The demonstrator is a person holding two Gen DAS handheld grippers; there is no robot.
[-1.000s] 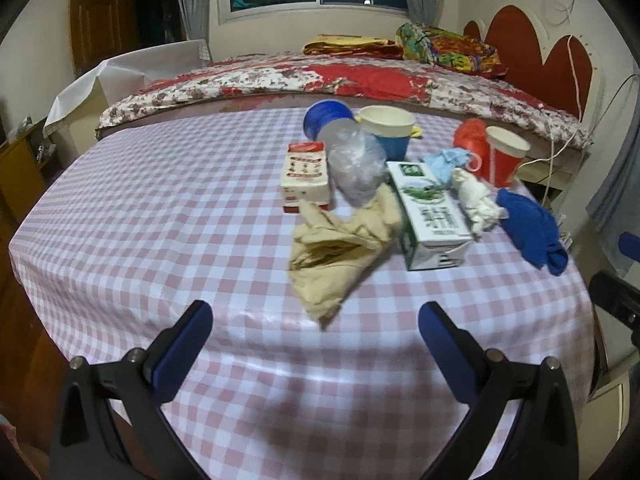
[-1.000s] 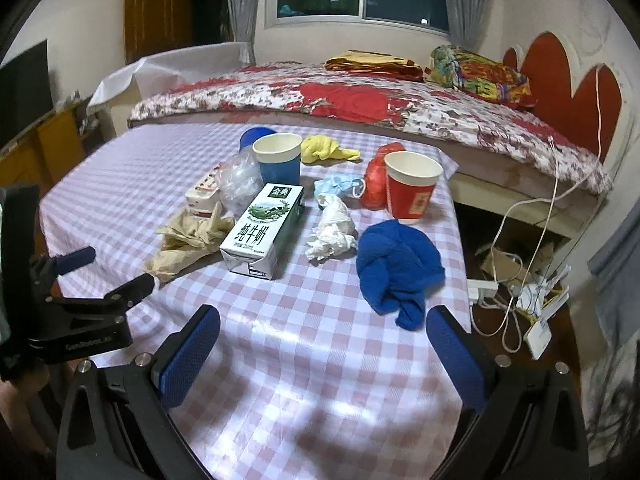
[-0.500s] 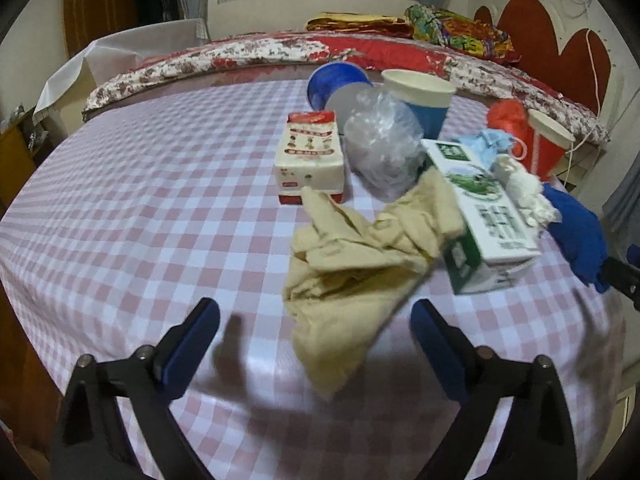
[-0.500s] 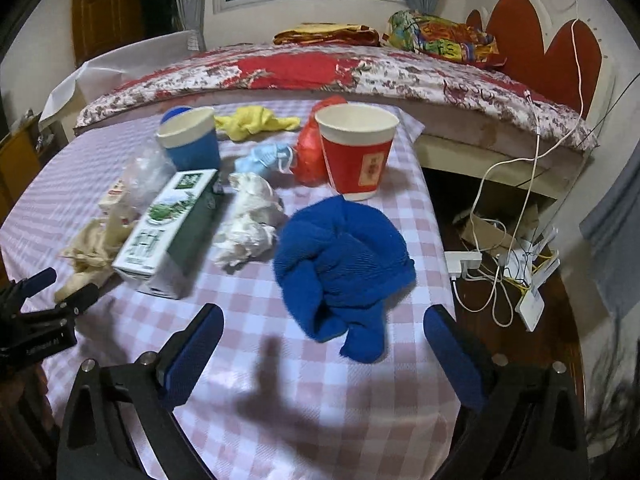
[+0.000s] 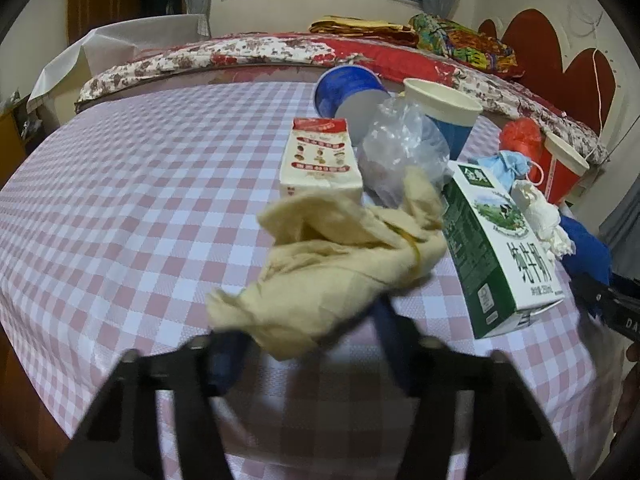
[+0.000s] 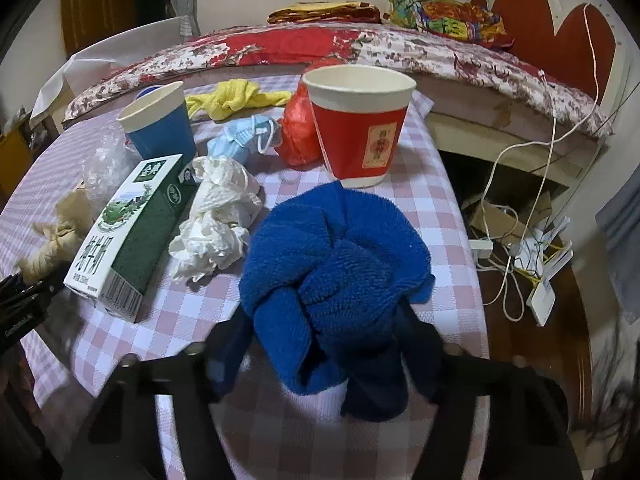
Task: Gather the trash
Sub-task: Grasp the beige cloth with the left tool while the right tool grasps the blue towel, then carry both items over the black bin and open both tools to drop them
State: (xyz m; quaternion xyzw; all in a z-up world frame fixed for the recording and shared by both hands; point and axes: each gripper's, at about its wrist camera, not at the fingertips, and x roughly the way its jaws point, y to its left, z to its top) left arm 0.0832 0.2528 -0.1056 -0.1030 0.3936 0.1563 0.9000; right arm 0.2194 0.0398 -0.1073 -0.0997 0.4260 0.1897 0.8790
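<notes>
My left gripper [image 5: 308, 344] is closing on the near end of a crumpled beige cloth [image 5: 344, 256], which lies between its blurred blue fingers and meets both pads. My right gripper [image 6: 320, 352] is closing on a bunched blue towel [image 6: 340, 264] that fills the gap between its fingers. Both cloths rest on the pink checked table [image 5: 120, 200]. A green milk carton [image 6: 132, 232] lies between them beside crumpled white tissue [image 6: 216, 216]. Behind stand a red paper cup [image 6: 360, 132] and a blue paper cup [image 6: 160, 124], with a blue face mask [image 6: 244, 140] between them.
A small red-and-white carton [image 5: 320, 156], a clear plastic bag [image 5: 400, 148], a red bag [image 6: 298, 136] and a yellow cloth [image 6: 236, 98] also lie on the table. A bed [image 5: 280, 48] runs behind it. Cables and a power strip [image 6: 520, 248] clutter the floor on the right.
Both grippers came forward and down over the table. The left one's jaws narrowed around the beige cloth, the right one's around the blue towel.
</notes>
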